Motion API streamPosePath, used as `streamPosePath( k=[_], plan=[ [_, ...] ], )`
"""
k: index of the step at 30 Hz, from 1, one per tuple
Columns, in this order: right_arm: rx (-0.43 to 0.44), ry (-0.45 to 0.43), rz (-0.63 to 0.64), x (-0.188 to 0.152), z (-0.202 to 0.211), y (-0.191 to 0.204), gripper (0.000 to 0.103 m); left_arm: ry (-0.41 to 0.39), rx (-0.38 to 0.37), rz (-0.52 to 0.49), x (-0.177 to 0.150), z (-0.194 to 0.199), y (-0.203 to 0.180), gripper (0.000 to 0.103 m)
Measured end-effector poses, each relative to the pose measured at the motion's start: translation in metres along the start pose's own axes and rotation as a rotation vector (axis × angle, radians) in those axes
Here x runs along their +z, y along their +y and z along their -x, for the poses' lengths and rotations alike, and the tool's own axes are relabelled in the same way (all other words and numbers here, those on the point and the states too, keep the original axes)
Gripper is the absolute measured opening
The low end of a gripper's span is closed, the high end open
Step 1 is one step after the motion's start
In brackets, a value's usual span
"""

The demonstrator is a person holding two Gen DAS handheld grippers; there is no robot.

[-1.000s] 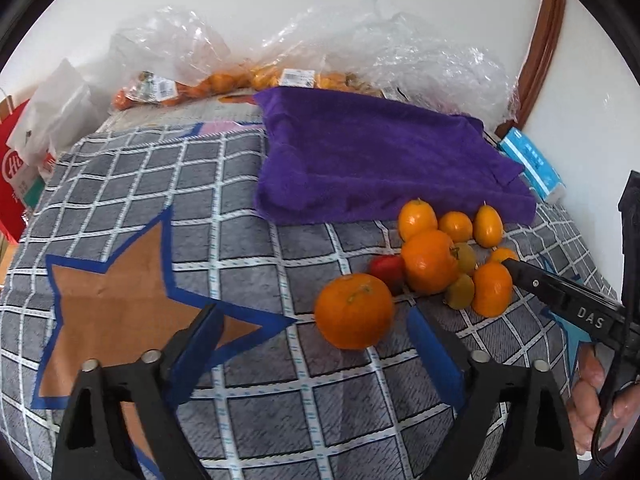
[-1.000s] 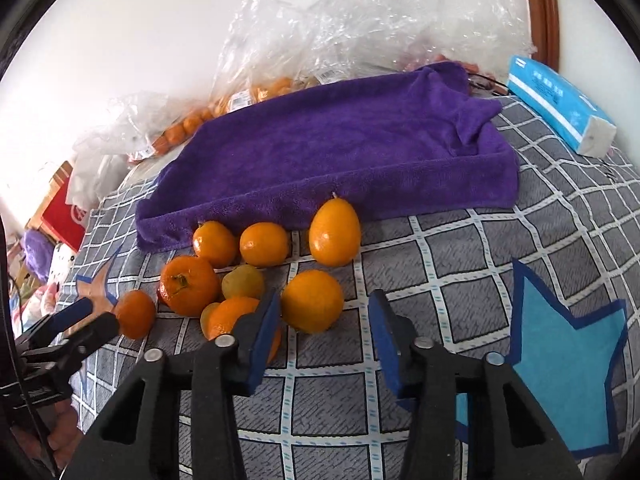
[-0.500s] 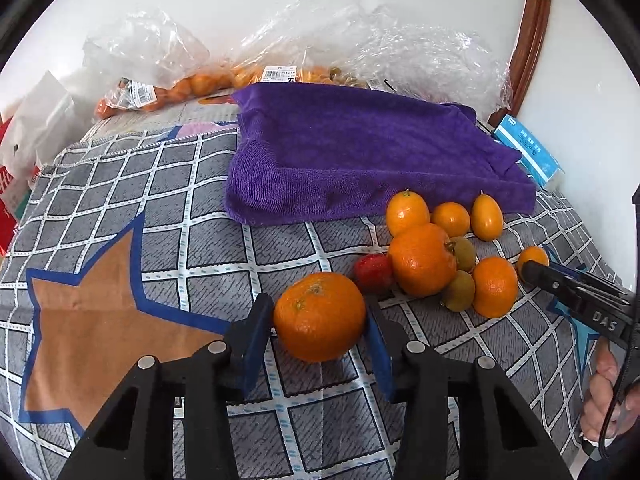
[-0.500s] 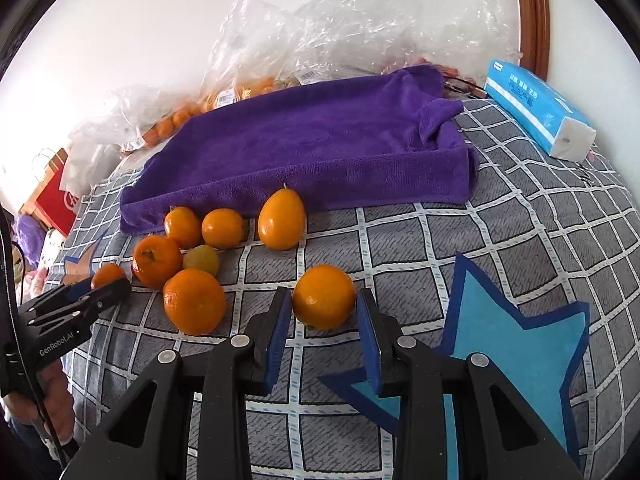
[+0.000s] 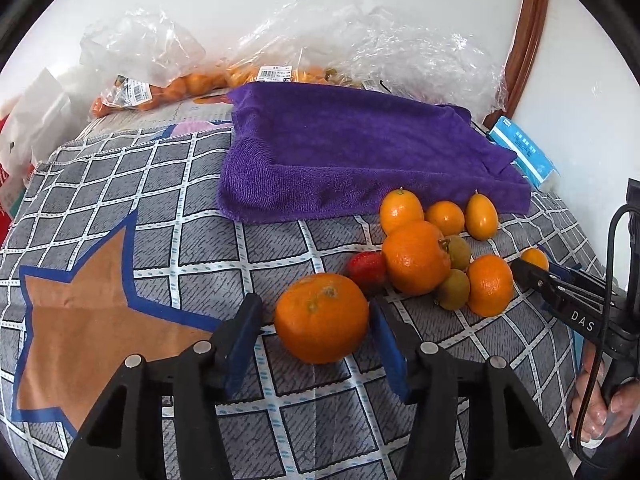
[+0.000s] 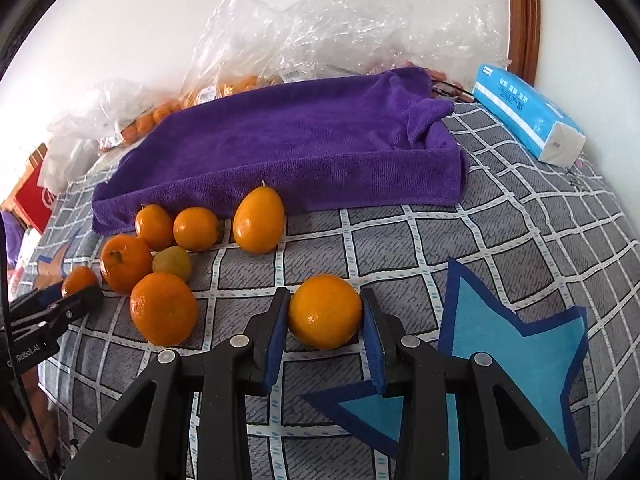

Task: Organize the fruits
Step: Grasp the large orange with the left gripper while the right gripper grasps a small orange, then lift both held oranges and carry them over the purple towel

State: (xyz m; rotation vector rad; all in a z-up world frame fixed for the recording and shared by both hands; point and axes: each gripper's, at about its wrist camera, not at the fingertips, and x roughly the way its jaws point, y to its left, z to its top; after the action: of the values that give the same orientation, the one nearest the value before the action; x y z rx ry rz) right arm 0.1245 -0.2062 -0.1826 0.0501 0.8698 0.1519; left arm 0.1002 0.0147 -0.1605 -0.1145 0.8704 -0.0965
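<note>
My left gripper [image 5: 318, 332] is shut on a large orange [image 5: 321, 317], held just above the checked cloth. My right gripper [image 6: 325, 314] is shut on a small round orange [image 6: 325, 311]. A cluster of fruit lies in front of the purple towel [image 5: 360, 156]: several oranges [image 5: 416, 257], a red strawberry [image 5: 366, 268], two green-brown kiwis [image 5: 453, 294] and an oval kumquat [image 6: 259, 218]. The purple towel also shows in the right wrist view [image 6: 304, 144]. The right gripper shows at the right edge of the left wrist view [image 5: 536, 270].
Clear plastic bags of oranges [image 5: 192, 80] lie behind the towel against the wall. A blue tissue pack [image 6: 528, 114] sits at the back right. The checked cloth has an orange star [image 5: 92, 308] and a blue star [image 6: 516, 348]. A red bag [image 6: 34, 200] stands at the far left.
Both grippers have closed on their oranges. The left took the large orange, the right drew the small one away from the cluster.
</note>
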Motion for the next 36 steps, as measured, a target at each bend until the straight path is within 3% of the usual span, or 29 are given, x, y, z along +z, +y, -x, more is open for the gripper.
streamPosePath(
  k=[3, 5, 14, 21, 25, 29, 36],
  plan=[
    [-0.018, 0.003, 0.025, 0.0, 0.0, 0.004, 0.035, -0.006, -0.024, 0.012, 0.0, 0.001, 0.003, 0.05],
    [-0.016, 0.001, 0.025, -0.001, 0.001, 0.004, 0.035, -0.016, -0.073, 0.039, -0.001, 0.003, 0.009, 0.04],
    [0.071, -0.075, -0.014, -0.004, 0.015, -0.005, 0.035, -0.07, -0.086, 0.069, -0.004, 0.013, 0.01, 0.04],
    [0.085, -0.098, -0.03, -0.003, 0.02, -0.007, 0.035, -0.115, -0.093, 0.069, -0.004, 0.021, 0.009, 0.04],
    [0.061, -0.081, -0.044, -0.003, 0.018, -0.008, 0.035, -0.093, -0.117, 0.115, -0.003, 0.024, 0.015, 0.04],
    [0.029, -0.072, -0.039, 0.002, 0.022, -0.006, 0.035, -0.086, -0.117, 0.137, 0.007, 0.039, 0.018, 0.04],
    [0.014, -0.154, -0.022, 0.039, 0.053, 0.002, 0.035, -0.13, -0.108, 0.102, 0.051, 0.062, 0.016, 0.04]
  ],
)
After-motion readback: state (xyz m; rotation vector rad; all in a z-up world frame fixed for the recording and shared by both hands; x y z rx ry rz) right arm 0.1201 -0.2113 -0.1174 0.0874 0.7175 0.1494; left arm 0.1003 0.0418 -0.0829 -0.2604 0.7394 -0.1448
